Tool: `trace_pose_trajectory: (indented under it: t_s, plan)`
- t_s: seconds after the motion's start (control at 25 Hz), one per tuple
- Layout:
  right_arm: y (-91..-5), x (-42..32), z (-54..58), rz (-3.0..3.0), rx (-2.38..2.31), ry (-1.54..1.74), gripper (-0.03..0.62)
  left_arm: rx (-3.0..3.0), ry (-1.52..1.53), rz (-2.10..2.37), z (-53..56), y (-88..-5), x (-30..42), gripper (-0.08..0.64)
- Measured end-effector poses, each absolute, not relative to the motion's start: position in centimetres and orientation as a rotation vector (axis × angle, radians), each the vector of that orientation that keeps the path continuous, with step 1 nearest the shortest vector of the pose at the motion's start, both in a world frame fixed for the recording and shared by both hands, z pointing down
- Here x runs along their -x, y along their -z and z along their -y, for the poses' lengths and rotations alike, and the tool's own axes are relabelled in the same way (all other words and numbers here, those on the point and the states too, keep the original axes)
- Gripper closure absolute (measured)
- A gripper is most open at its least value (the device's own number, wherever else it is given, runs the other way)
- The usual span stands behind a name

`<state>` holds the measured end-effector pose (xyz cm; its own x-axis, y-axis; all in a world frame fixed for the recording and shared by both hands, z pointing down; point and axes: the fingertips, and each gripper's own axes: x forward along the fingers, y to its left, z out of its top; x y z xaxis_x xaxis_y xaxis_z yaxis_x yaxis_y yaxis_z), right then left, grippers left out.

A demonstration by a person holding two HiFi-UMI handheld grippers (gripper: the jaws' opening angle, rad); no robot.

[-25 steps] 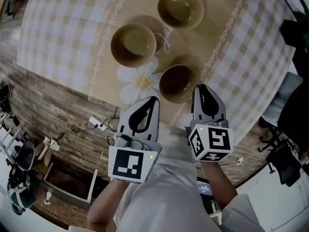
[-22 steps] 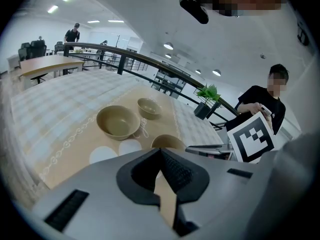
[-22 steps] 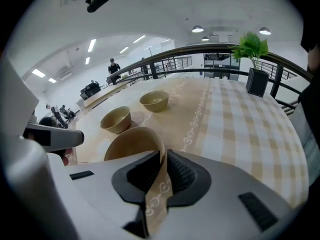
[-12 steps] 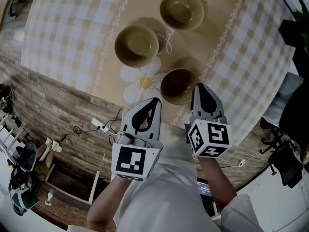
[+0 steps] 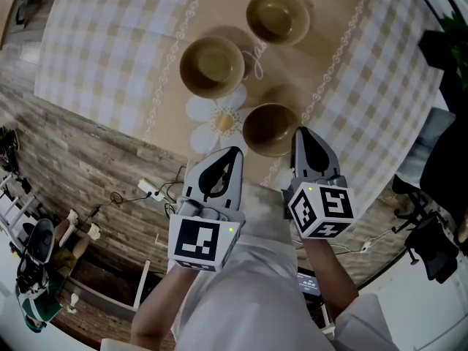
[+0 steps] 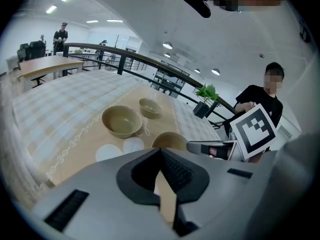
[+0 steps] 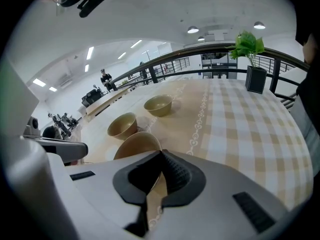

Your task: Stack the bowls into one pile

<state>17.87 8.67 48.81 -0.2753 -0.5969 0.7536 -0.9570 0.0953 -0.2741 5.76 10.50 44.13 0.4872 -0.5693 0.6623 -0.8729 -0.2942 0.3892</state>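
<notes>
Three tan bowls stand apart on the checked tablecloth (image 5: 110, 42): a near bowl (image 5: 270, 128), a middle bowl (image 5: 212, 66) to its left and farther off, and a far bowl (image 5: 278, 17). My right gripper (image 5: 300, 132) is shut and empty, its tip just beside the near bowl's right rim. My left gripper (image 5: 235, 151) is also shut and empty, just short of the table's near edge, below and left of that bowl. In the left gripper view the near bowl (image 6: 169, 140) lies right ahead. It fills the space before the jaws in the right gripper view (image 7: 138, 145).
The table's near edge (image 5: 146, 134) runs diagonally, with wooden floor, cables and a power strip (image 5: 148, 189) below it. A potted plant (image 7: 251, 59) stands past the table's far side by a railing. A person in black (image 6: 260, 104) sits to the right.
Barely anything: the head view has drifted a little, so the bowls sit slightly more to the right. Both grippers keep their places and stay shut.
</notes>
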Motion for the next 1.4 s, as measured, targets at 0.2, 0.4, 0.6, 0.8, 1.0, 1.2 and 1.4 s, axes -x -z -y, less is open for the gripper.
trace_pose_trajectory:
  t_s: [0.2,0.4,0.6,0.8,1.0,1.2,1.4]
  plan:
    - [-47.2,-17.7,-8.7,1.927,-1.534,-1.042,0.555,-2.005,-0.55,1.16,-10.8,-43.3,-5.1,0.54]
    - [-45.5,-17.2,-8.6,1.934,-1.546,-1.026,0.555,-2.017,-0.522,1.174,-10.2,-42.0,-4.2,0.539]
    - [-43.8,-16.2,-8.0,1.948,-1.547,-1.01,0.555,-2.02,-0.535,1.169,-10.0,-41.1,-3.2,0.539]
    - [-42.3,-14.8,-7.1,1.971,-1.545,-1.005,0.555,-2.03,-0.525,1.175,-9.2,-39.8,-2.0,0.538]
    - [-41.0,-12.9,-5.8,1.992,-1.541,-0.989,0.555,-2.028,-0.501,1.191,-8.2,-38.7,-0.3,0.538]
    - [-39.9,-10.9,-4.1,2.016,-1.534,-0.968,0.555,-2.03,-0.484,1.199,-6.9,-37.8,1.2,0.539]
    - [-39.5,-9.0,-2.1,2.025,-1.531,-0.952,0.555,-2.025,-0.47,1.206,-5.3,-37.8,3.0,0.54]
